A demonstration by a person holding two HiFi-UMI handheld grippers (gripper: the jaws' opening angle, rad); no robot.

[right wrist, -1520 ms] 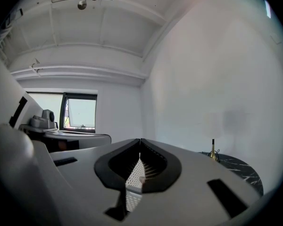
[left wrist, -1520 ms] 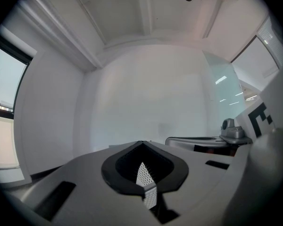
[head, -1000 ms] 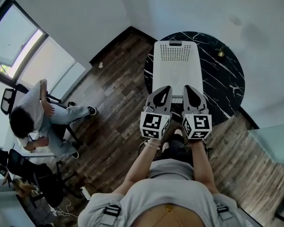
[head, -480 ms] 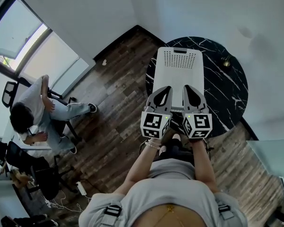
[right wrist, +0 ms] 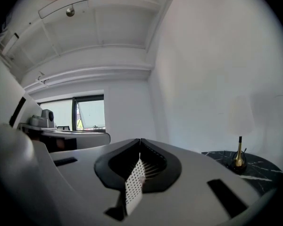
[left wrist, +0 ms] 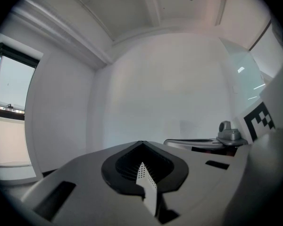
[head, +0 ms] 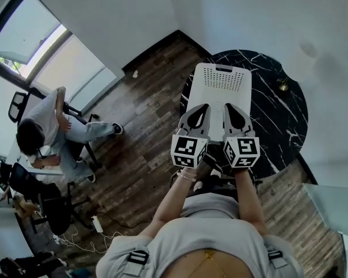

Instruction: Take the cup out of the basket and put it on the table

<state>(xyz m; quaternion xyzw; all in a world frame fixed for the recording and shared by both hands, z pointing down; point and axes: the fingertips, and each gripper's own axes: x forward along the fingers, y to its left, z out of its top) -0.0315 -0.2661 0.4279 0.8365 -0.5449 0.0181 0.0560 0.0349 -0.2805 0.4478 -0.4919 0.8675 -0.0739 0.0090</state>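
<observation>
2 grippers, left [head: 206, 106] and right [head: 227, 106]; 1 white basket [head: 223, 80]; 1 round black counter [head: 275, 112]; 1 gold vase [head: 284, 86]; 1 seated person [head: 46, 133].

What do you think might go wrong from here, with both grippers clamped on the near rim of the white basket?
1. The left gripper and right gripper pinch only the thin near wall of the basket. Its far end may hang free, so it could sag or slip.
2. A small gold vase stands near the right edge of the table; swinging the basket could topple it.
3. No cup shows in any view, so it might shift unseen.
</observation>
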